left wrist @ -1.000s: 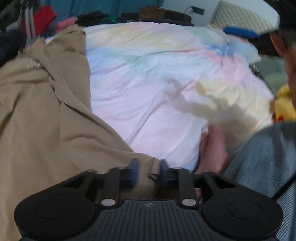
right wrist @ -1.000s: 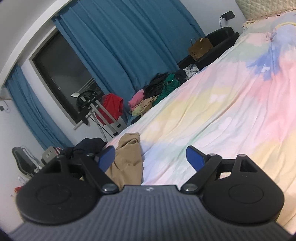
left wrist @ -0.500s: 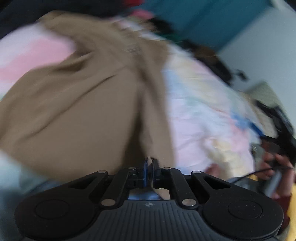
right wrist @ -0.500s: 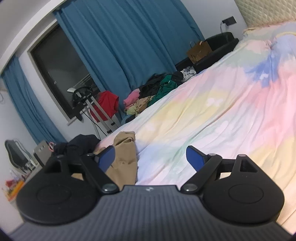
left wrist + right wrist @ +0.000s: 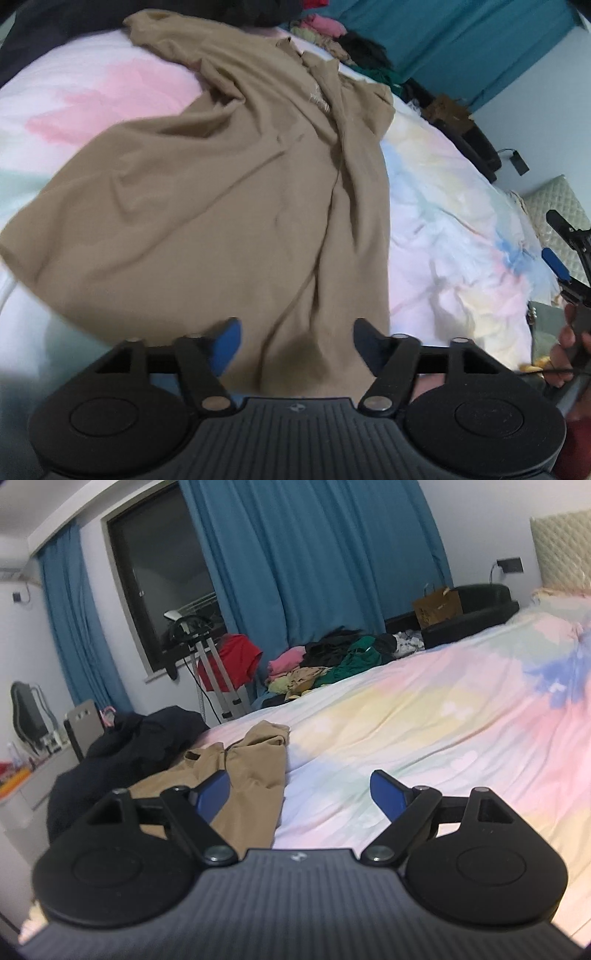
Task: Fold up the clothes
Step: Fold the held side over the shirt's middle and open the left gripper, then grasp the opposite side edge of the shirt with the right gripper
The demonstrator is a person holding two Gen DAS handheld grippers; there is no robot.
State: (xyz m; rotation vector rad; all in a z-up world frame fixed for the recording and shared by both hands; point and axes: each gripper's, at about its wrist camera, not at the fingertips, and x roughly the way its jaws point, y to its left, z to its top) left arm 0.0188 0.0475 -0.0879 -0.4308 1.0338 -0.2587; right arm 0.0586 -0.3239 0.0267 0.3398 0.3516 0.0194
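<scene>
A tan garment [image 5: 236, 192] lies spread and wrinkled on the pastel bedspread [image 5: 443, 206]. My left gripper [image 5: 295, 334] hovers over its near hem; its jaws are opening, the cloth lies below and between them, and the pads do not press on it. In the right wrist view the same tan garment [image 5: 255, 775] lies at the bed's left side. My right gripper [image 5: 299, 792] stands open above the bedspread [image 5: 443, 720] with nothing between its fingers. It also shows at the right edge of the left wrist view, held by a hand [image 5: 565, 347].
A dark garment [image 5: 140, 738] is heaped at the bed's left corner. A pile of mixed clothes [image 5: 332, 661] sits at the far side under blue curtains [image 5: 314, 554]. A red garment hangs on a rack [image 5: 229, 661]. A brown paper bag [image 5: 437, 607] stands by a black seat.
My left gripper swung across and rolled, pinched the tan garment's edge half a second ago, and has now let it go with jaws apart. The right gripper rolled slightly and stayed open.
</scene>
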